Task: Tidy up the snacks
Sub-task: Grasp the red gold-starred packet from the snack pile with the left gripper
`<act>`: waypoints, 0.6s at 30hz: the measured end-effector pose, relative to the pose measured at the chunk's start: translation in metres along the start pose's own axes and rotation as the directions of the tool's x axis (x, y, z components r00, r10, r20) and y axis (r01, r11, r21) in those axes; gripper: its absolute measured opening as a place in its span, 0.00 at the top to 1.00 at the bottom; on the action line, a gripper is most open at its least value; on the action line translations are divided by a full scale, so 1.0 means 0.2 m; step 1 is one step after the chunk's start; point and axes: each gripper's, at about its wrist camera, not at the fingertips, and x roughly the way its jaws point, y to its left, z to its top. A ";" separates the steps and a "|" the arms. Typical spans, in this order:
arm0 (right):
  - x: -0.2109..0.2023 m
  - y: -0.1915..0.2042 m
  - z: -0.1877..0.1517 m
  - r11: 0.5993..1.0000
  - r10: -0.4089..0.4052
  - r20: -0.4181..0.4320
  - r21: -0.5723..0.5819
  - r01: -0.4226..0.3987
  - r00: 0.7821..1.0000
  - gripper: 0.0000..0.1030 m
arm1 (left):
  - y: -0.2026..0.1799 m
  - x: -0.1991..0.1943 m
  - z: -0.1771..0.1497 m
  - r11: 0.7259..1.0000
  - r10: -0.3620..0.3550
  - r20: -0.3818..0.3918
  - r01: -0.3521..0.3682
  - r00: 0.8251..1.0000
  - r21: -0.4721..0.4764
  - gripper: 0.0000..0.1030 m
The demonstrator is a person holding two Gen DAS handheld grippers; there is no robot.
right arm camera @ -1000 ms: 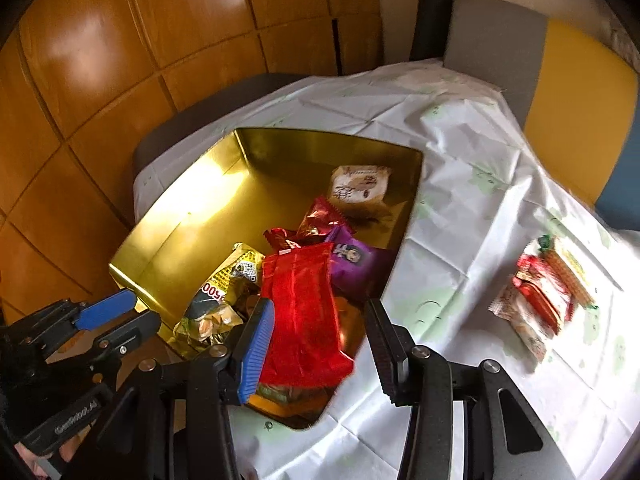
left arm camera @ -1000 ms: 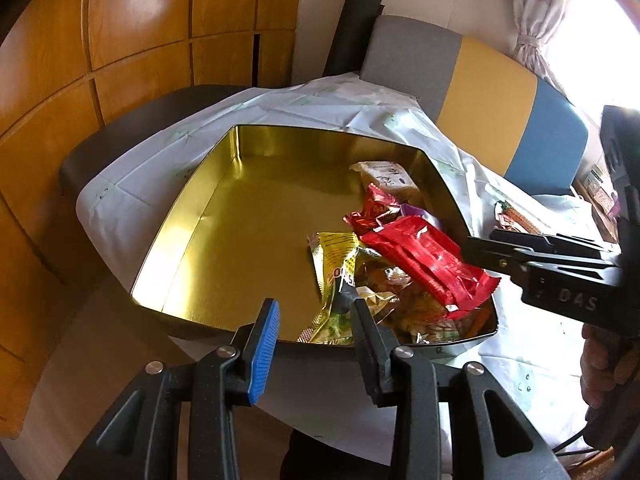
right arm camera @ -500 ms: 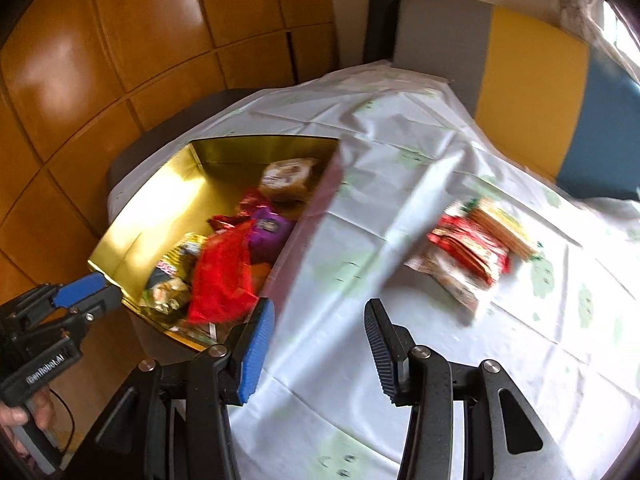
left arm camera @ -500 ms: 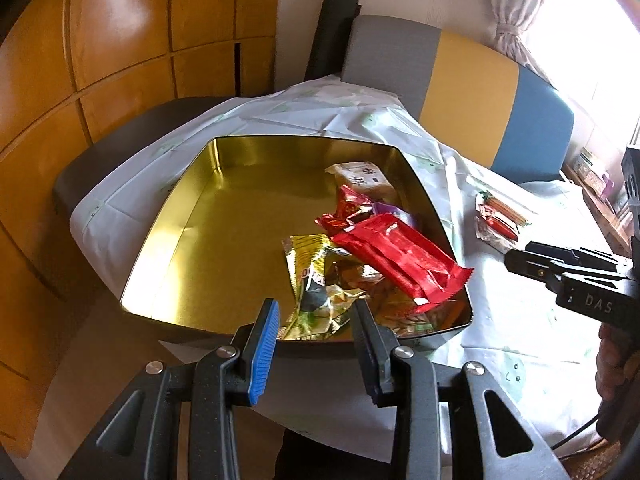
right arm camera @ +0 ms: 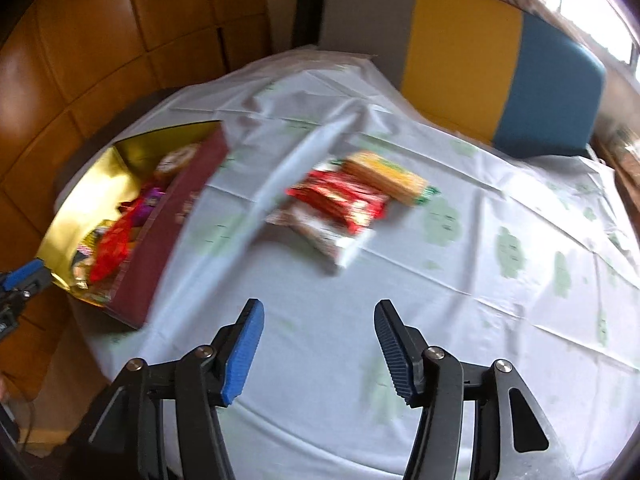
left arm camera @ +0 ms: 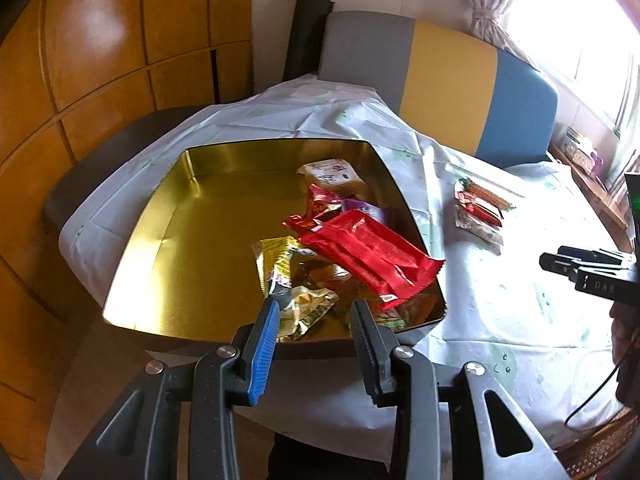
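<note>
In the left wrist view, the left tongs (left arm camera: pixel 314 342) are hovering just in front of the near wall of the gold tin (left arm camera: pixel 192 264), with a narrow gap between the pads and nothing held in it. Just beyond them, inside the tin's near right corner, a crumpled gold wrapper (left arm camera: pixel 288 280) is lying under a long red packet (left arm camera: pixel 372 256), whose end is sticking out over the tin's right rim. Further in, a small red wrapper (left arm camera: pixel 320 208), a purple one (left arm camera: pixel 366 210) and a pale round-printed packet (left arm camera: pixel 334 174) are sitting against the right wall; the tin's left half is showing bare gold. This view alone is showing the tin's contents clearly.

In the right wrist view, the right tongs (right arm camera: pixel 318 354) are hanging over bare white cloth on the table (right arm camera: pixel 500 320), their jaws having just been opening, now standing moderately wide with nothing between them. Beyond them, blurred, three snacks are lying together on the cloth: a pale packet (right arm camera: pixel 324 236) nearest, a red packet (right arm camera: pixel 340 198) overlapping it, and an orange biscuit pack (right arm camera: pixel 388 178) touching behind. The tin's maroon outer wall is appearing only here, at far left. Behind the table, a grey, yellow and blue seat back (right arm camera: pixel 460 52) is standing.
</note>
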 end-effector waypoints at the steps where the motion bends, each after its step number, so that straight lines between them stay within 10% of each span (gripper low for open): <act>1: 0.00 -0.04 0.00 1.000 -0.014 -0.003 0.006 0.014 1.000 0.43 | -0.01 0.00 0.00 1.000 -0.003 -0.001 0.003 1.000 0.005 0.64; 18: 0.08 -0.70 -0.14 0.930 -0.152 -0.131 0.318 0.186 0.980 0.36 | -0.39 0.09 0.13 0.978 -0.118 -0.071 0.129 0.990 0.163 0.64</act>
